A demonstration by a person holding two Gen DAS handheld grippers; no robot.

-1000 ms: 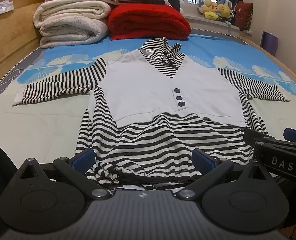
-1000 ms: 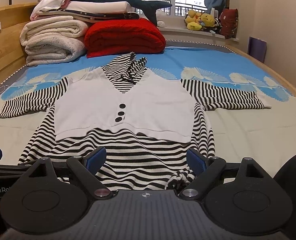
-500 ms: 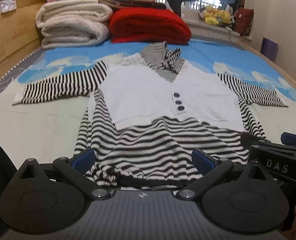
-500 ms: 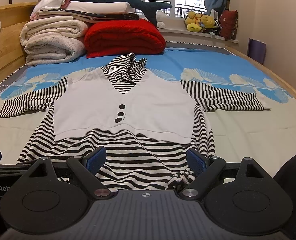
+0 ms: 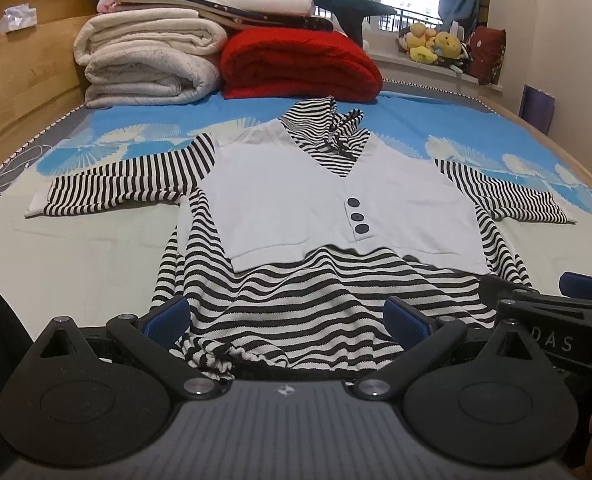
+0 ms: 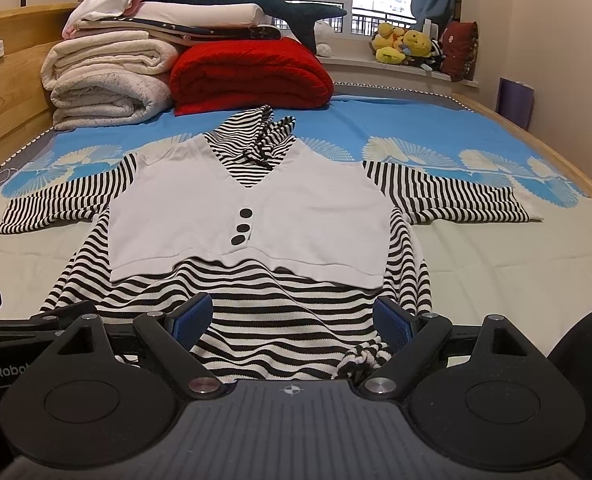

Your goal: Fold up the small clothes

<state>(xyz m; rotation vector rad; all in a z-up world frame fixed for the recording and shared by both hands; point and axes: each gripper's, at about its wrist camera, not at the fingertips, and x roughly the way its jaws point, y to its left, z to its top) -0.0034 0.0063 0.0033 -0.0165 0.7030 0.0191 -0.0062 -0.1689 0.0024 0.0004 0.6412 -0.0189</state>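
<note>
Left to right across the bed (image 5: 76, 264): a stack of folded cream blankets (image 5: 148, 60) stands at the far left against the wooden headboard, with a folded red blanket (image 5: 299, 64) just beside it and soft toys (image 6: 403, 46) on the window sill at far right. The task's thing, a small striped top (image 6: 256, 312) with a white vest panel (image 6: 248, 216) and three dark buttons, lies flat and face up in the middle of the bed, both sleeves spread out to the sides, hood toward the blankets, hem nearest the cameras. The left claw (image 5: 286, 322) stands wide open over the left part of the hem, where a gathered knot of fabric bunches up; nothing is pinched between its blue pads. The right claw (image 6: 292, 320) is likewise wide open over the right part of the hem, beside a second small knot, and holds nothing. Judged from its drape and ripples, the garment is light, soft knit that will sag and slide rather than hold a crease, so a hold at the two hem corners or at the sleeve ends would likely keep the fold even. No containers appear in either view.
</note>
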